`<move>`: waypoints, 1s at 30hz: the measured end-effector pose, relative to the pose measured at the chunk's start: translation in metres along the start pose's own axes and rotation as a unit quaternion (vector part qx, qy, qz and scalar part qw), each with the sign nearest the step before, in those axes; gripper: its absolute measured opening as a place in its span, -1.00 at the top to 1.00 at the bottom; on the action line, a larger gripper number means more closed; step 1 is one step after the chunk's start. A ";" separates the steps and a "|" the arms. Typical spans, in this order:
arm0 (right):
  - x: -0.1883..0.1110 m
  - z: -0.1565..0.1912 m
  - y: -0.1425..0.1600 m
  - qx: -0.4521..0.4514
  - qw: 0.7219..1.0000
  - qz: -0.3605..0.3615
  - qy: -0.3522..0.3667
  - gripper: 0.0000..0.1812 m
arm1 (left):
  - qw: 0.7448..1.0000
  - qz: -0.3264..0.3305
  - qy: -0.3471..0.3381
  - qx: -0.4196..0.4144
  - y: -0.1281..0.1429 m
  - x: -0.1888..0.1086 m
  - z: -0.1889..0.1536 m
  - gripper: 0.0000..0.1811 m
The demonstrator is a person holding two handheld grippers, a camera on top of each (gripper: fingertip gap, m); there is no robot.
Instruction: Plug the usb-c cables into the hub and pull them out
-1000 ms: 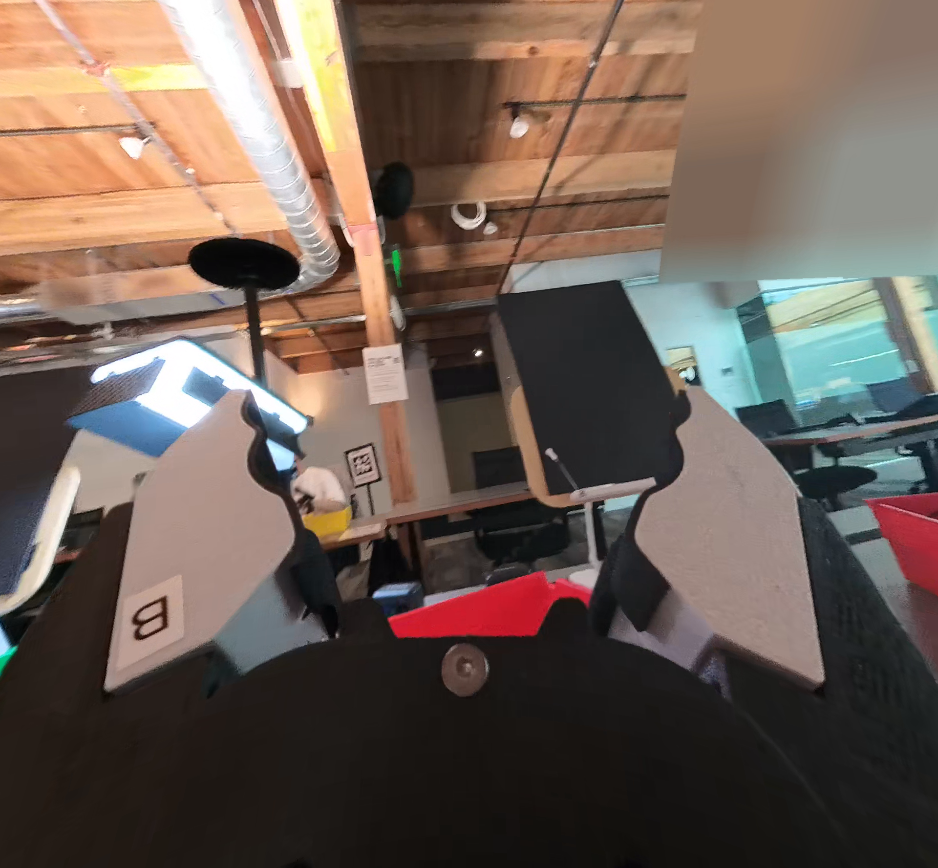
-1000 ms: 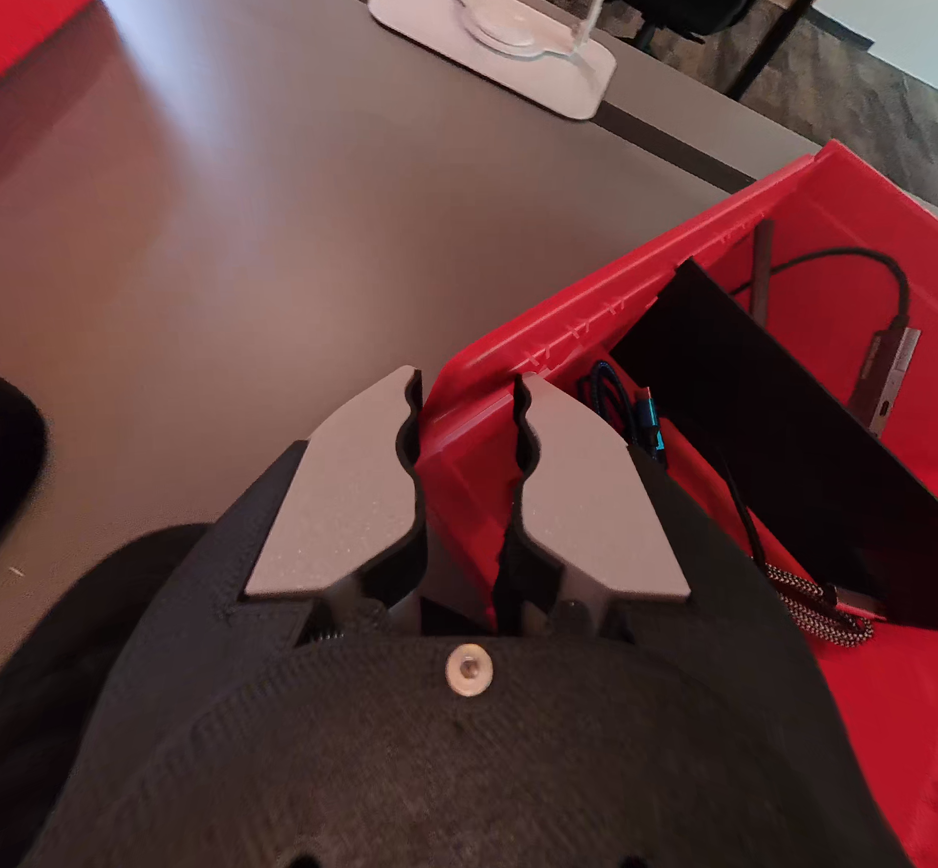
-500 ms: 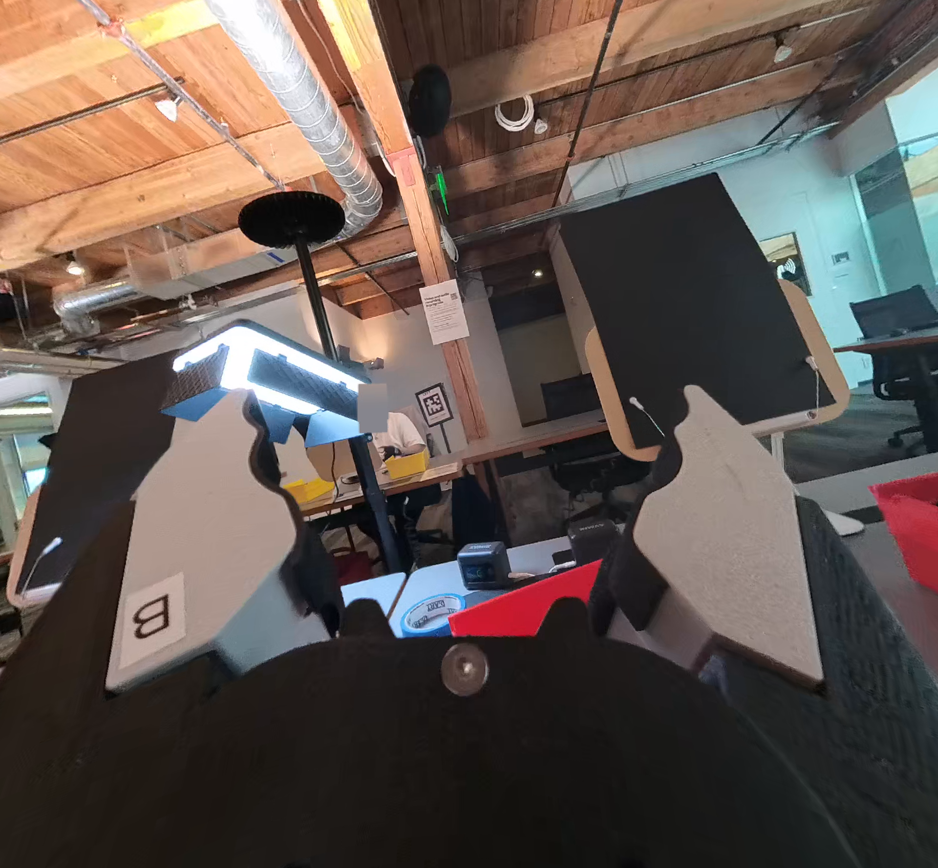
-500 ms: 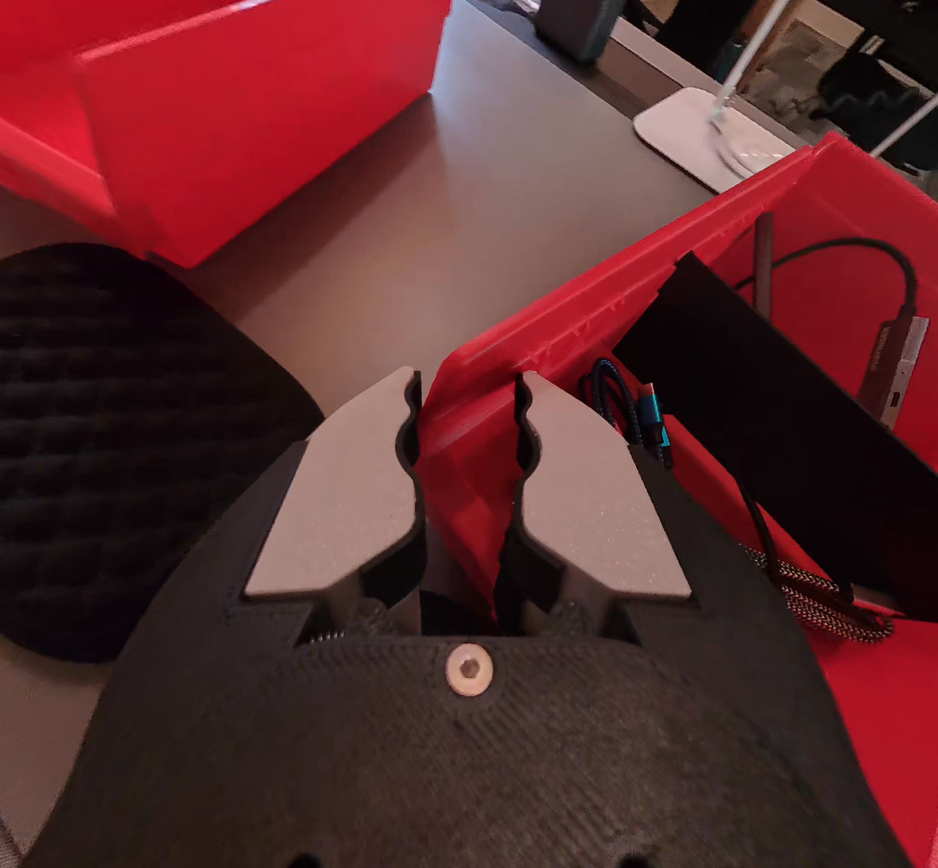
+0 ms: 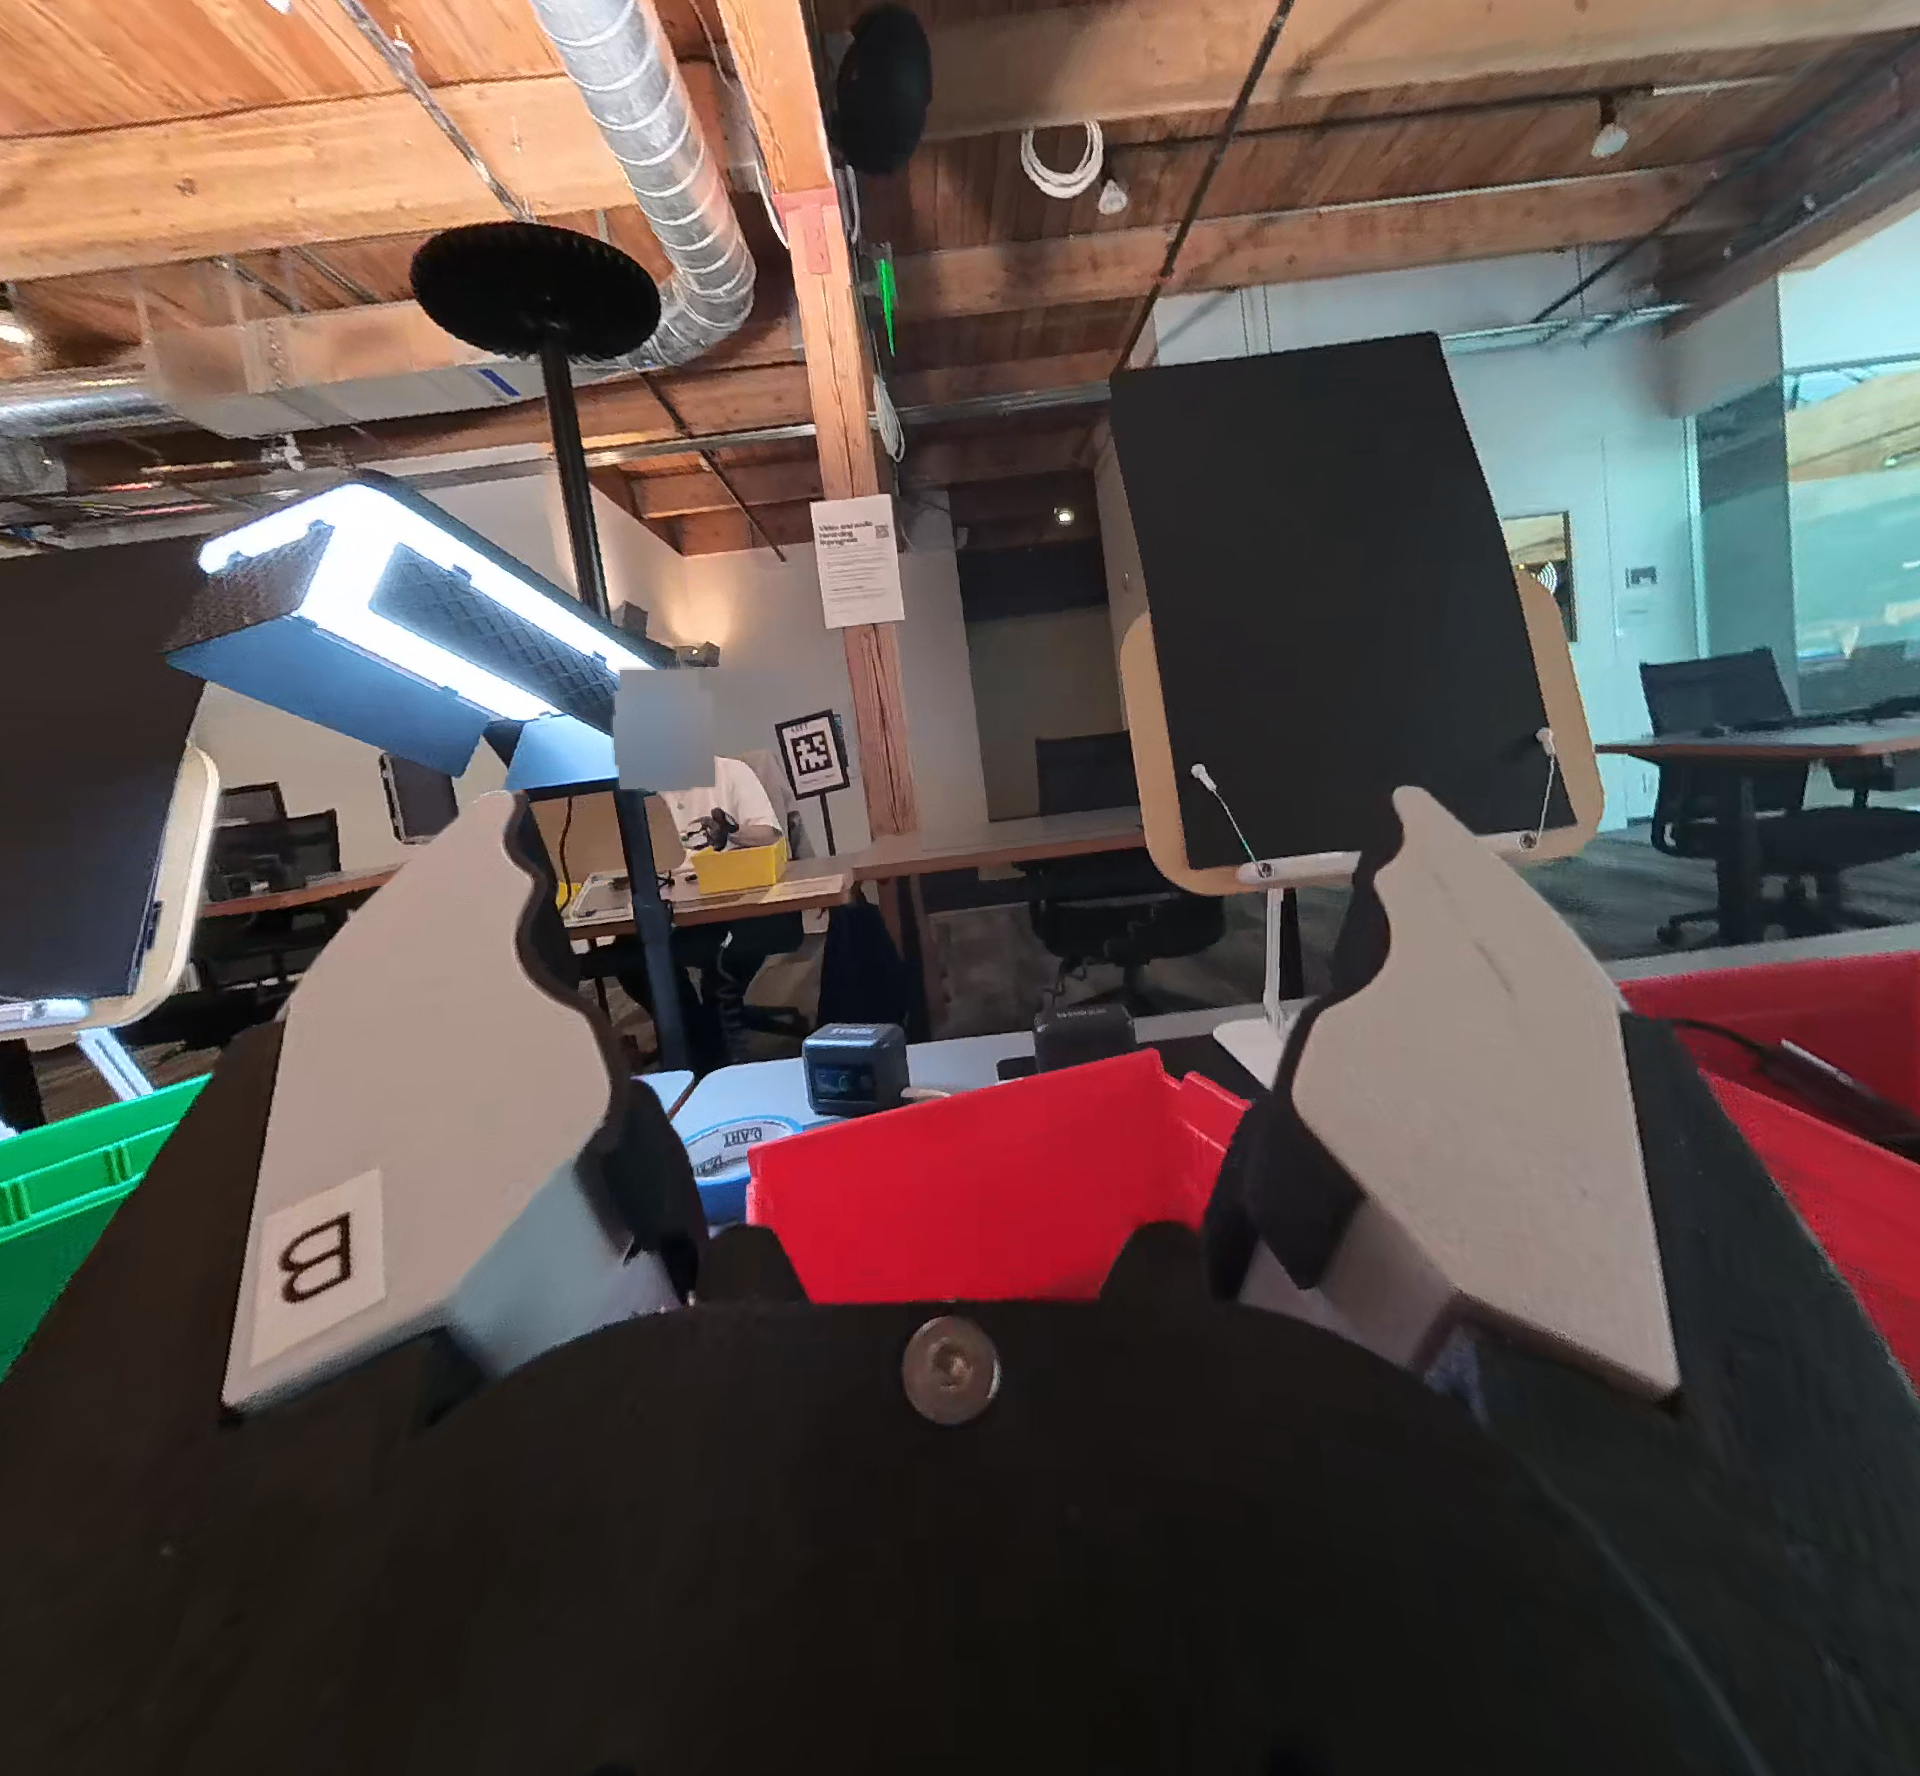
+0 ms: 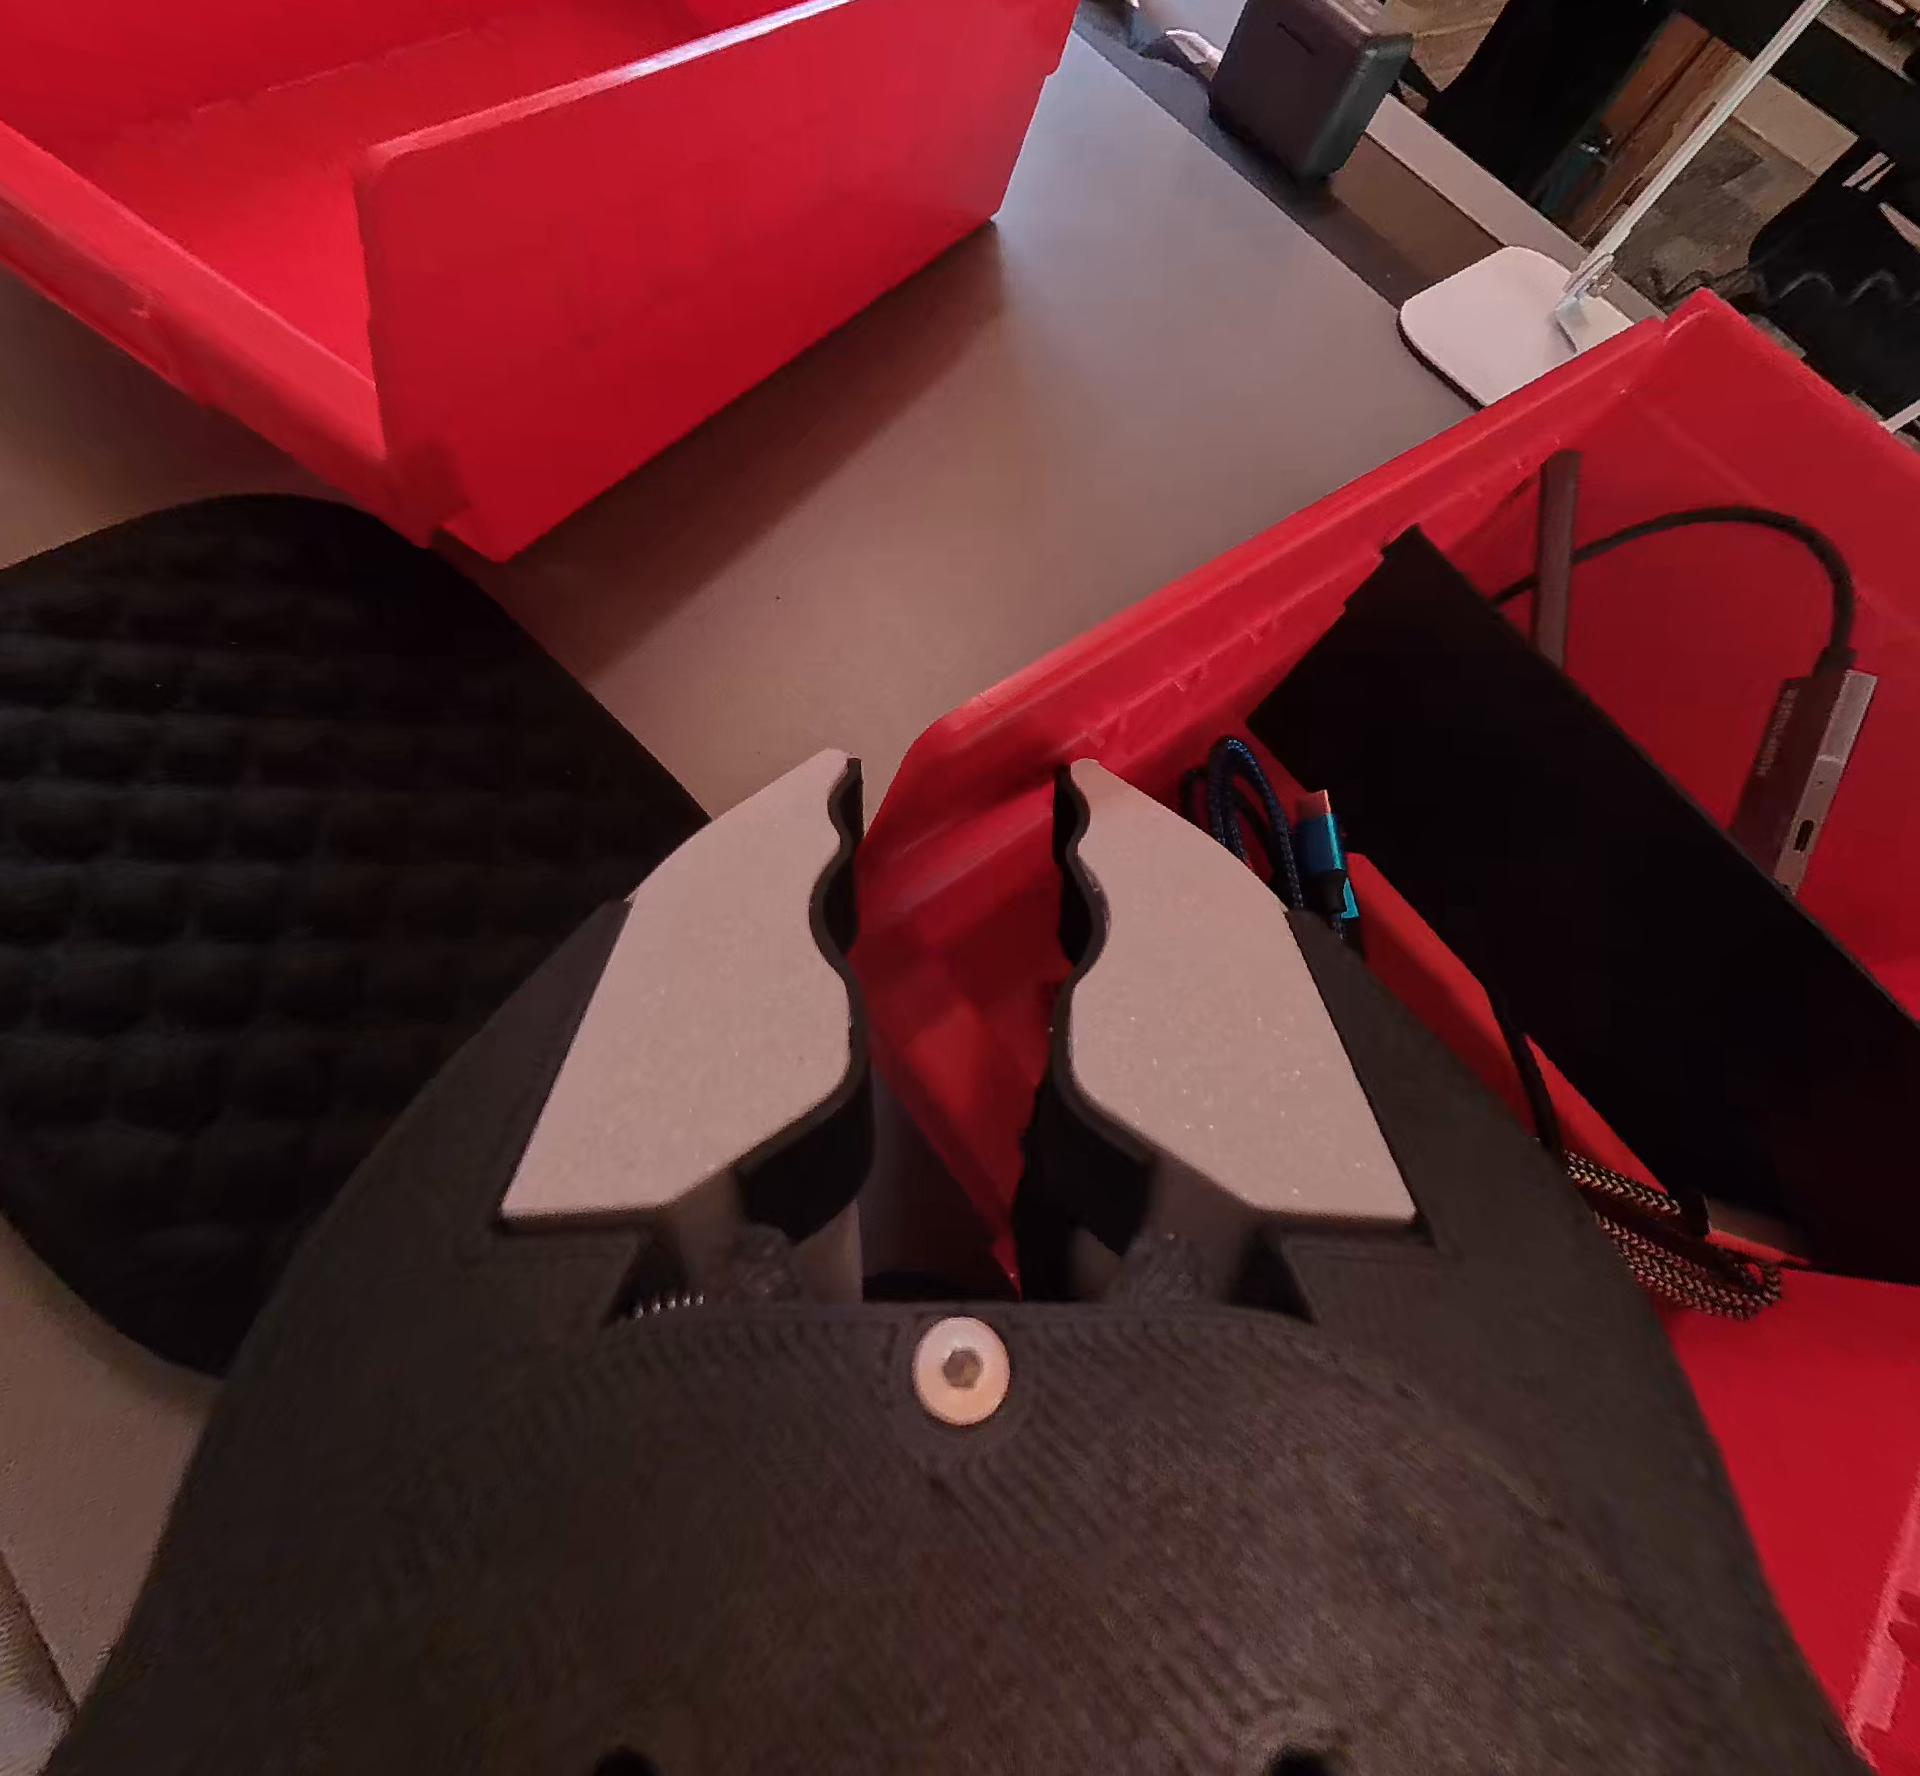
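My right gripper (image 6: 956, 776) is shut on the near wall of a red bin (image 6: 1195, 656). In that bin lie a blue braided usb-c cable (image 6: 1314, 838), a black-and-gold braided cable (image 6: 1662, 1238) and, beyond a black divider (image 6: 1558, 895), a grey hub (image 6: 1813, 791) with its own black lead. My left gripper (image 5: 956, 812) is open and empty. It is tilted up toward the room, above a second red bin (image 5: 987, 1196). The bin with the hub also shows at the right edge of the left wrist view (image 5: 1818, 1051).
The second red bin (image 6: 623, 199) stands on the dark table at the upper left. A black textured rounded body (image 6: 260, 843) lies left of my right gripper. A grey power bank (image 6: 1309, 85) and a white stand base (image 6: 1486, 334) sit at the far edge. A green bin (image 5: 73, 1196) is at the left.
The right gripper has kept its grip on the red bin wall while swinging left with it, so the second red bin and the black body came into view. The left gripper tilted down, still open.
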State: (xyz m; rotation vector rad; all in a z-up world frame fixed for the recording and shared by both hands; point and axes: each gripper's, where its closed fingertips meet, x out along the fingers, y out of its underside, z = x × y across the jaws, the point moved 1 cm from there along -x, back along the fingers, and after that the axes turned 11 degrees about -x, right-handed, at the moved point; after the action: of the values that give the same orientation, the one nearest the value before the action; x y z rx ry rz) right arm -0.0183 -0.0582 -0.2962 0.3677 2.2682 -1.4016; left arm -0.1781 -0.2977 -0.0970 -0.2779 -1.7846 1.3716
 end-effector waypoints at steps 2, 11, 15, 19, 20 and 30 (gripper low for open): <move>0.001 0.001 -0.001 0.004 1.000 -0.006 0.000 0.61 | 1.000 0.002 0.004 -0.013 0.002 0.000 -0.002 -0.54; 0.013 0.010 -0.014 0.019 0.999 -0.035 -0.011 0.60 | 0.998 0.045 0.004 0.038 0.010 -0.017 0.010 -0.54; 0.024 0.014 -0.023 0.017 0.999 -0.042 -0.012 0.59 | 0.996 0.071 -0.019 0.051 0.012 -0.029 0.032 -0.49; 0.037 0.018 -0.034 0.005 0.999 -0.042 -0.022 0.58 | 0.995 0.086 -0.029 0.043 0.015 -0.039 0.045 -0.42; 0.040 0.020 -0.036 -0.001 0.999 -0.041 -0.028 0.58 | 0.994 0.092 -0.030 0.044 0.018 -0.040 0.047 -0.42; 0.073 0.026 -0.063 -0.047 0.993 -0.044 -0.097 0.57 | 0.992 0.122 -0.005 0.029 0.032 -0.048 0.049 -0.40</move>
State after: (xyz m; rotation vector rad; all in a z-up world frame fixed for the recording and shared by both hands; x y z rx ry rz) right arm -0.1037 -0.1105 -0.2937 0.0979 2.2021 -1.3060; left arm -0.1937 -0.3486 -0.1501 -0.4719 -1.7593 1.5935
